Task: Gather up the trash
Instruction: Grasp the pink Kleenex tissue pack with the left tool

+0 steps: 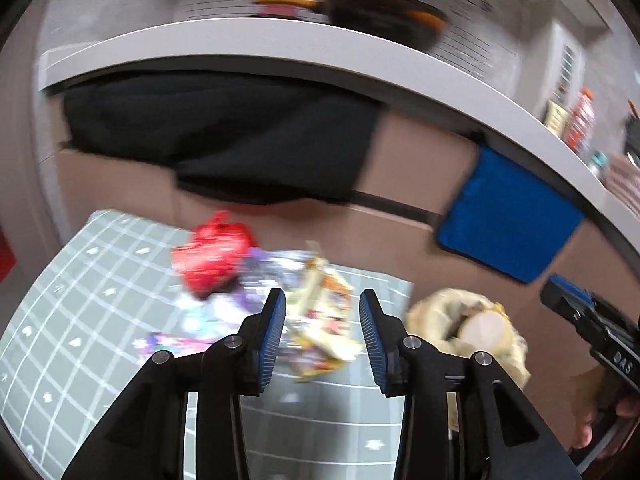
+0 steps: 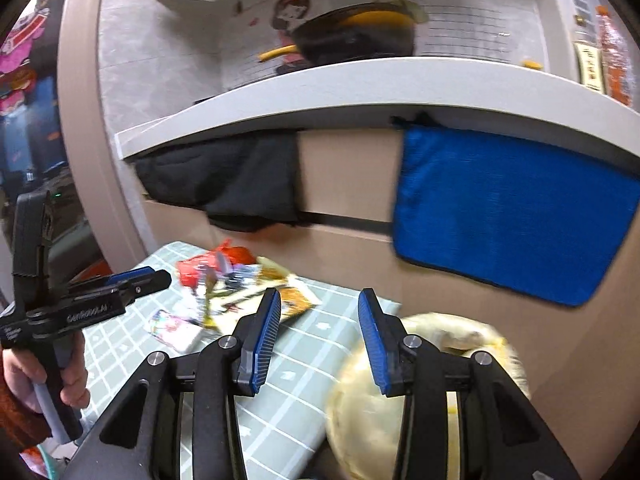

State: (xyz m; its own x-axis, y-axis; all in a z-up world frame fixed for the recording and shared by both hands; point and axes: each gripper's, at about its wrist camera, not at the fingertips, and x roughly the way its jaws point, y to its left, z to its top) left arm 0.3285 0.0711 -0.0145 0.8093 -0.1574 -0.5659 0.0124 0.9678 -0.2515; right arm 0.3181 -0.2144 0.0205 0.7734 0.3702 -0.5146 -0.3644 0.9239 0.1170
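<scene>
A pile of trash lies on a green grid-patterned mat (image 1: 80,320): a red wrapper (image 1: 214,252), purple and silver wrappers (image 1: 264,276) and a yellow-orange snack wrapper (image 1: 324,320). My left gripper (image 1: 323,336) is open, hovering just above the yellow-orange wrapper, holding nothing. A bin lined with a pale yellow bag (image 1: 468,328) stands right of the mat. In the right wrist view my right gripper (image 2: 319,340) is open and empty above the mat's edge (image 2: 304,380) and the bin (image 2: 400,392). The trash pile (image 2: 232,284) lies beyond it; the left gripper (image 2: 132,284) shows at left.
A grey counter edge (image 1: 280,48) carries a black pan with an orange handle (image 1: 384,12) and bottles (image 1: 580,120). A black cloth (image 1: 224,136) and a blue cloth (image 1: 508,216) hang on the brown cabinet front (image 1: 420,168). A white card (image 2: 176,328) lies on the mat.
</scene>
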